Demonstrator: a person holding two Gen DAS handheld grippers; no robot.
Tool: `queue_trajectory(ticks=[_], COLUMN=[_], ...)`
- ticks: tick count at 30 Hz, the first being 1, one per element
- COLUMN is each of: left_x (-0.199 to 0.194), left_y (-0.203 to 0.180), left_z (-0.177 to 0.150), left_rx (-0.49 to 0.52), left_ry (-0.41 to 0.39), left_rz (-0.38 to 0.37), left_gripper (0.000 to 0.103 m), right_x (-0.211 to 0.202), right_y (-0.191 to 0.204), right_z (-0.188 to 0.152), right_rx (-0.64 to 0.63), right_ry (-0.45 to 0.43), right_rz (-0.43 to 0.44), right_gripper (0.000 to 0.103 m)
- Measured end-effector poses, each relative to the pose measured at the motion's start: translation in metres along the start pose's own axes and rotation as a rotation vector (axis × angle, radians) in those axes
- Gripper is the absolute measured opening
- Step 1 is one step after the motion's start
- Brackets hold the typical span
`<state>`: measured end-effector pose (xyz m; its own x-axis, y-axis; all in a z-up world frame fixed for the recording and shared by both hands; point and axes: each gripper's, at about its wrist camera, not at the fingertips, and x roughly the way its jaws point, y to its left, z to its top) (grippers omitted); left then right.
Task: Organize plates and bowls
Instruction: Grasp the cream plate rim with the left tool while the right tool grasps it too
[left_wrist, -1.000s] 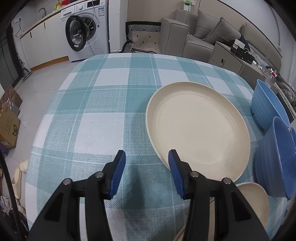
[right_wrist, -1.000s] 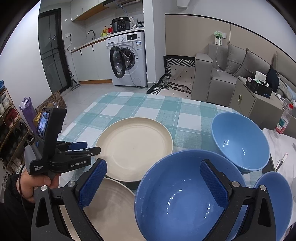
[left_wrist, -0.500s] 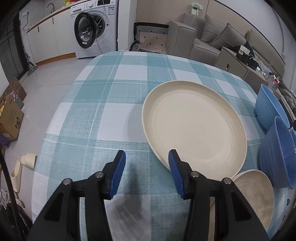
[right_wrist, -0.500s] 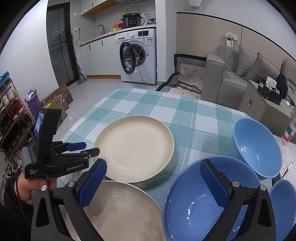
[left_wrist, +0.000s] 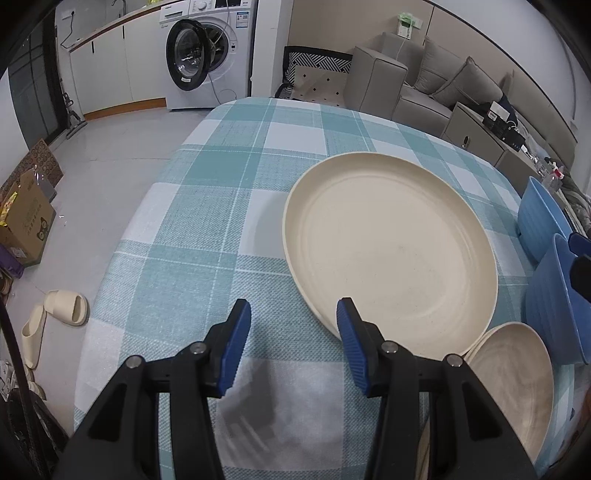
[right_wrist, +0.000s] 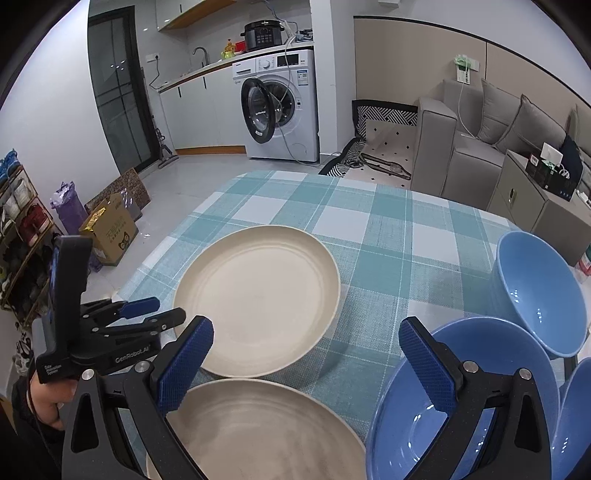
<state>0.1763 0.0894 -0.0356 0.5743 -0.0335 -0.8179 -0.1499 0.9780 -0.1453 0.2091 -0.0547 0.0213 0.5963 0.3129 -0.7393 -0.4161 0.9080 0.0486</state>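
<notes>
A large cream plate (left_wrist: 391, 254) (right_wrist: 258, 299) lies on the checked tablecloth (left_wrist: 221, 206). A second cream plate (left_wrist: 513, 369) (right_wrist: 255, 432) lies nearer, its rim against the first. Three blue bowls stand to the right: a near one (right_wrist: 461, 398) (left_wrist: 554, 295), a far one (right_wrist: 535, 295) (left_wrist: 543, 218) and one at the frame edge (right_wrist: 576, 417). My left gripper (left_wrist: 293, 332) (right_wrist: 162, 314) is open over the cloth, its right pad at the large plate's near rim. My right gripper (right_wrist: 306, 354) is open wide above the near plate and near bowl, holding nothing.
A hand (right_wrist: 44, 402) holds the left gripper at the table's left edge. Beyond the table are a washing machine (right_wrist: 280, 107) with its door open, a grey sofa (right_wrist: 480, 147) and a cabinet. On the floor at left are a cardboard box (left_wrist: 26, 218) and slippers (left_wrist: 66, 306).
Both grippers have shifted left across the table. The right one went from over the near blue bowl to over the gap between that bowl and the near plate. Neither gripper's jaws have changed.
</notes>
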Motion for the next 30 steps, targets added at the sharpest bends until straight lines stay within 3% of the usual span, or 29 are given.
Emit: queue_trajectory(ticks=[12, 18, 30], left_x=[0.005, 0.005, 0.007], left_y=[0.008, 0.009, 0.008], left_z=[-0.005, -0.005, -0.005], left_rx=[-0.012, -0.012, -0.008], left_ry=[0.007, 0.008, 0.013], left_rz=[-0.018, -0.024, -0.024], left_gripper=[0.048, 0.048, 0.048], right_x=[0.036, 0.057, 0.076], right_y=[0.010, 0.011, 0.015], right_z=[0.002, 0.002, -0.002], right_rx=[-0.002, -0.004, -0.051], right_ry=[0.043, 0.083, 0.128], right_rz=[0.019, 0.022, -0.042], right_gripper=[0.101, 0.080, 0.059])
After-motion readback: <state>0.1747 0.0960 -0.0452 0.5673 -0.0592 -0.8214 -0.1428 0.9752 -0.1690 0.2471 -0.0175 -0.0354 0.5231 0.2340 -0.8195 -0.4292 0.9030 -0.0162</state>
